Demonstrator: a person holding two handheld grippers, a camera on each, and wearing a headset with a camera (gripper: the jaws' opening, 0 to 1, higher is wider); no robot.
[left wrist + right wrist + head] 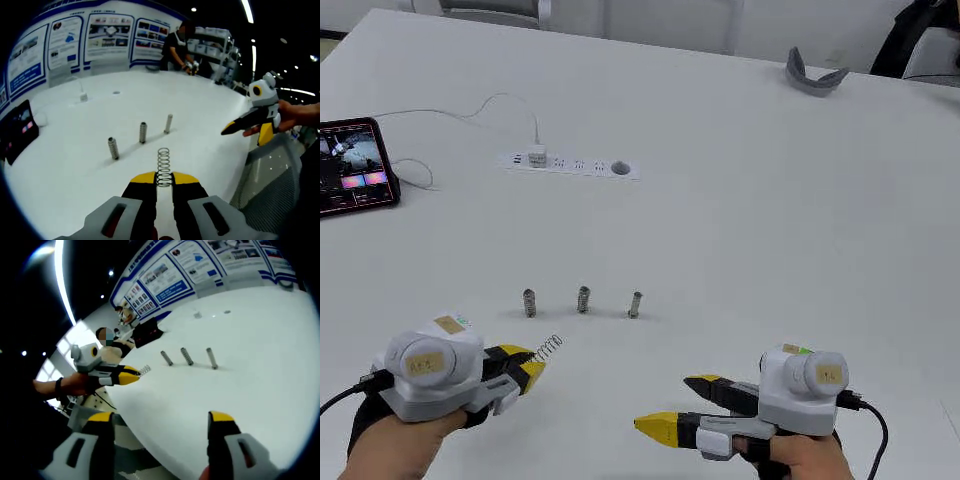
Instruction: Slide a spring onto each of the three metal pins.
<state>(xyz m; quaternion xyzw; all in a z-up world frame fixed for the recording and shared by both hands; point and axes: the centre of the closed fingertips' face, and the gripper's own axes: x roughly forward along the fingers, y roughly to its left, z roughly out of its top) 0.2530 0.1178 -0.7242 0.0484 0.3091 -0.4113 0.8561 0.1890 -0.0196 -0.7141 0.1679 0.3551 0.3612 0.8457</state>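
1. The left gripper [530, 365] held its yellow-tipped jaws clamped on the lower coils of a spring [548, 347], which projected forward, clear of the white table [770, 200].
2. The right gripper [670, 402] hovered well to the side with its jaws wide apart, holding nothing.
3. Three slender grey metal pins stood upright in a row. The left pin [529, 302] and middle pin [583, 298] appeared to carry coils. The right pin [635, 304] looked smooth and bare.
4. The step in hand was judged to be fitting the held spring on the right pin. The spring's open end should be centred over the pin tip, with its axis aligned to the pin, and then lowered.
5. The spring was thin, open-coiled wire. It was likely to flex or tilt under side load, so a slow, straight descent was advisable.
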